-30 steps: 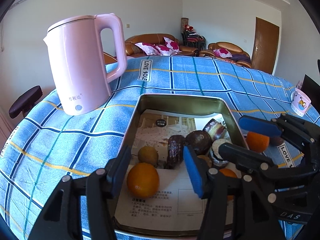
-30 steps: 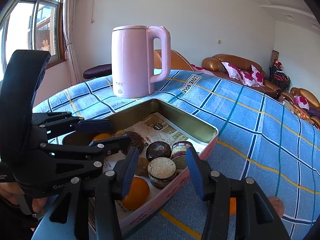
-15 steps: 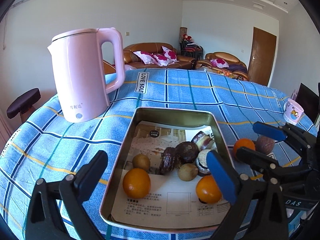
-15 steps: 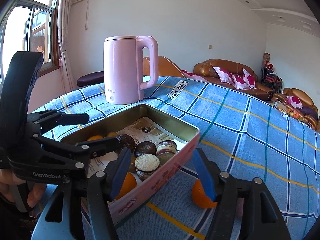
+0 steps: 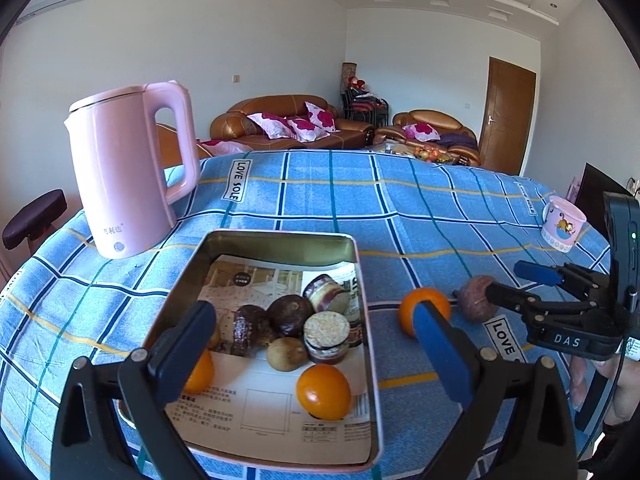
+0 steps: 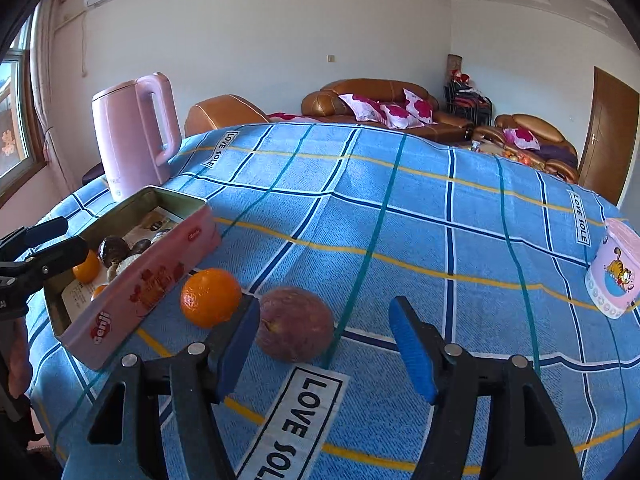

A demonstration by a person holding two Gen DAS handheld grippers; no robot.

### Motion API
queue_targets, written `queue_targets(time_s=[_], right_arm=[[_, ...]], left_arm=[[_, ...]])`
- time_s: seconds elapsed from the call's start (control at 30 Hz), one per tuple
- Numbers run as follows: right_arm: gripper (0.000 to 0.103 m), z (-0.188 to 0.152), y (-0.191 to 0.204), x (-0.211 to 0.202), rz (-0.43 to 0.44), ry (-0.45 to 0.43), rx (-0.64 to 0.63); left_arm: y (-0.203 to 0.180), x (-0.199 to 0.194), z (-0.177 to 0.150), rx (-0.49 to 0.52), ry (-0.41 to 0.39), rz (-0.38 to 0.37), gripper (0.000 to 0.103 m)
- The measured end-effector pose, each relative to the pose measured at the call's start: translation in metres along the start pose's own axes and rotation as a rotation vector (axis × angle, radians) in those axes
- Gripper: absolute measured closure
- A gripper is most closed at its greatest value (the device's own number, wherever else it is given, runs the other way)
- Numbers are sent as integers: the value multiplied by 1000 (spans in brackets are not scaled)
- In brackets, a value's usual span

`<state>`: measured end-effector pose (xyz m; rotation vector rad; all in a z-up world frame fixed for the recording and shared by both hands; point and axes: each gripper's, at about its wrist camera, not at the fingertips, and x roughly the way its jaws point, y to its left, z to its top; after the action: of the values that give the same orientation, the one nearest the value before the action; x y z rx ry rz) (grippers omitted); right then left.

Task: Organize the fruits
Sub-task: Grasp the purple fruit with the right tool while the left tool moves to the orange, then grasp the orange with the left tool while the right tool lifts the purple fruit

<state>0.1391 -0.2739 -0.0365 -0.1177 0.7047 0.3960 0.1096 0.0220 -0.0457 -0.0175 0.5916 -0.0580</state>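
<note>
A pink tin lined with paper holds two oranges, several dark passion fruits and small brown fruits. My left gripper hangs above its near end, open wide with nothing between the pads. On the cloth right of the tin lie an orange and a purple passion fruit. My right gripper has its jaws opening; the passion fruit sits between the fingers, close to the left pad, not squeezed. The right gripper also shows beside that fruit.
A pink kettle stands behind the tin at the left. A pink cartoon cup sits near the table's right edge. The blue checked cloth covers the round table. Sofas and a door lie beyond.
The left gripper let go of an orange in the tin, opened wide and drew back upward. The right gripper swung right from the tin to the loose fruits, its jaws widening.
</note>
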Motion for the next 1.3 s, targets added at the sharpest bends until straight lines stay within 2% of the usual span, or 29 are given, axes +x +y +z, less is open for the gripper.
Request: queue_targets(time_s=[0.2, 0.3, 0.33, 0.4, 0.47, 0.57, 0.73, 0.83, 0.97, 1.07, 1.17, 1.3], right_arm=[[35, 4, 15, 15, 33, 42, -32], [35, 4, 16, 27, 57, 98, -17], [38, 3, 15, 30, 65, 113, -8], [50, 1, 13, 31, 74, 129, 3], [50, -2, 11, 26, 82, 125, -3], [50, -7, 10, 15, 23, 106, -26], [50, -10, -13, 0, -46, 63, 28], [50, -11, -26, -4, -38, 48, 70], [50, -11, -28, -8, -28, 32, 74], [50, -10, -24, -9, -31, 23, 57], [50, -10, -25, -9, -28, 19, 59], [50, -11, -28, -6, -17, 34, 75]], left_arm=[[-24, -1, 0, 56, -8, -9, 2], [-30, 1, -1, 70, -4, -14, 4], [-32, 1, -1, 74, -2, -16, 5], [-36, 2, -2, 85, 0, -26, 7], [-42, 3, -3, 100, 4, -34, 10], [-57, 7, -3, 136, 8, -41, 19], [-88, 22, -3, 212, 40, -34, 27], [-102, 35, -1, 250, 79, -24, 36], [-115, 59, -1, 283, 150, 3, 37], [-120, 74, -5, 303, 197, 12, 43], [-120, 81, -7, 314, 198, 63, 43], [-117, 93, -4, 312, 229, 88, 43]])
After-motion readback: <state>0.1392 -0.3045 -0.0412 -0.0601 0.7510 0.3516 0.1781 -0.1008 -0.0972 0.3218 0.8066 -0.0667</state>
